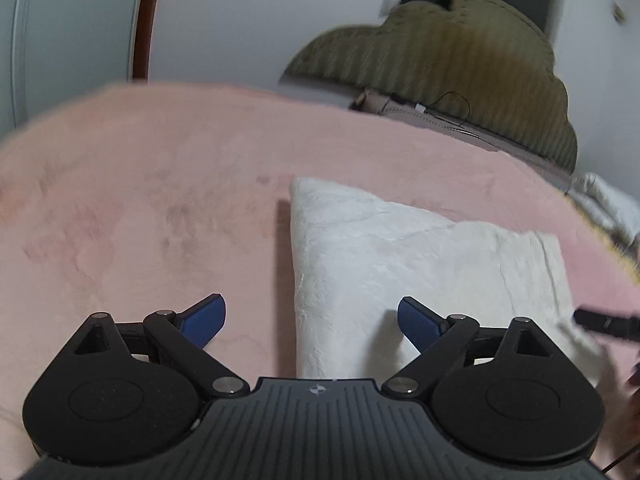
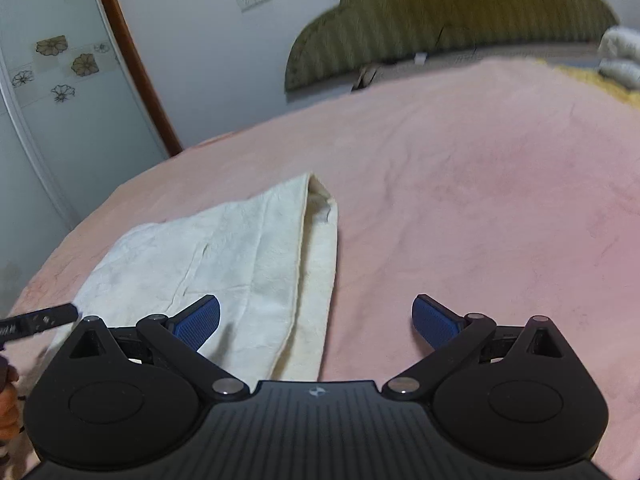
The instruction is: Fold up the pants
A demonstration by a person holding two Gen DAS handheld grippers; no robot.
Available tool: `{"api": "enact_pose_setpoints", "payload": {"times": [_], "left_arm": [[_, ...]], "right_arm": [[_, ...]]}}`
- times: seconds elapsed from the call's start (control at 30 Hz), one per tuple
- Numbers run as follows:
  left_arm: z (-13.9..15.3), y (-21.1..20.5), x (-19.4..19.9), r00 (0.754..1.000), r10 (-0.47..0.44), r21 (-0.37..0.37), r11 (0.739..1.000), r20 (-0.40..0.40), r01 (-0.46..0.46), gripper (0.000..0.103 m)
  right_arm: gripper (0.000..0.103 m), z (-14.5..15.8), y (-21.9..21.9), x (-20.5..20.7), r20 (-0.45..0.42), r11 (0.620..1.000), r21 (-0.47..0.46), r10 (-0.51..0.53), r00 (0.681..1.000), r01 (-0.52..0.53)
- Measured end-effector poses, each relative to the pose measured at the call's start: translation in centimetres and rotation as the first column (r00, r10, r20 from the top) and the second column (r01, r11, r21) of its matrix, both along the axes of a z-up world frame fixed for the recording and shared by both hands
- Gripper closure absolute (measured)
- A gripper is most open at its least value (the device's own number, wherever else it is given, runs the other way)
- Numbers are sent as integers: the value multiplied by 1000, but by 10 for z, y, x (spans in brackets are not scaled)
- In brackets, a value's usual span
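The white pants (image 1: 400,264) lie folded into a flat, tapering bundle on the pink bed cover (image 1: 140,200), back from its near edge and well short of the olive headboard (image 1: 460,60). The left gripper (image 1: 312,320) hangs above the bundle's left edge, jaws spread and empty. The right gripper (image 2: 316,320) hangs above its right edge, spread wide too, nothing between its blue pads (image 2: 434,322).

My left gripper (image 1: 312,322) and right gripper (image 2: 316,322): black, blue pads. Pants (image 1: 400,264): cream-white, at 12 o'clock. Blanket (image 1: 140,200): pink. Headboard (image 2: 460,12): olive, striped. Door (image 2: 48,80): flower motifs.
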State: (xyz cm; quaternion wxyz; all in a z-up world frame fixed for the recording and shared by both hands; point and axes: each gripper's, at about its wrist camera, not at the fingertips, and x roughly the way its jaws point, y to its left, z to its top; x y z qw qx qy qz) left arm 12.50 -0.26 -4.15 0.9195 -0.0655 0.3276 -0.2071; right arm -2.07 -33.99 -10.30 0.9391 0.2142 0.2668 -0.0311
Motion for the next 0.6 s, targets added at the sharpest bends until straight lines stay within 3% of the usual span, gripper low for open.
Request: {"api": "enact_pose_setpoints", "payload": {"times": [0.13, 0.27, 0.33, 0.4, 0.47, 0.5, 0.57, 0.6], "left_arm": [[-14, 9, 38, 979, -103, -153, 985, -176, 76, 10], [-16, 2, 45, 980, -137, -156, 981, -141, 115, 14], [-17, -8, 44, 976, -174, -147, 977, -129, 155, 44], [-17, -12, 41, 981, -142, -113, 985, -130, 127, 56], [-15, -12, 35, 987, -128, -97, 988, -100, 118, 69], [-13, -10, 31, 988, -129, -106, 987, -88, 119, 75], [-10, -4, 24, 990, -129, -140, 983, -58, 120, 83], [-8, -2, 20, 991, -128, -156, 980, -40, 120, 85]], "right_arm": [[1, -12, -4, 20, -19, 992, 68, 108, 994, -106], [8, -12, 17, 40, -5, 967, 68, 246, 969, -245], [9, -11, 26, 51, -17, 967, 23, 253, 967, -253], [20, -9, 28, 57, -26, 971, 6, 240, 970, -240], [39, -8, 26, 56, -29, 974, 4, 228, 973, -228], [44, -8, 23, 54, -22, 973, 16, 230, 973, -230], [65, -8, 17, 45, 14, 967, 48, 249, 968, -250], [69, -7, 15, 41, 34, 963, 64, 262, 965, -263]]}}
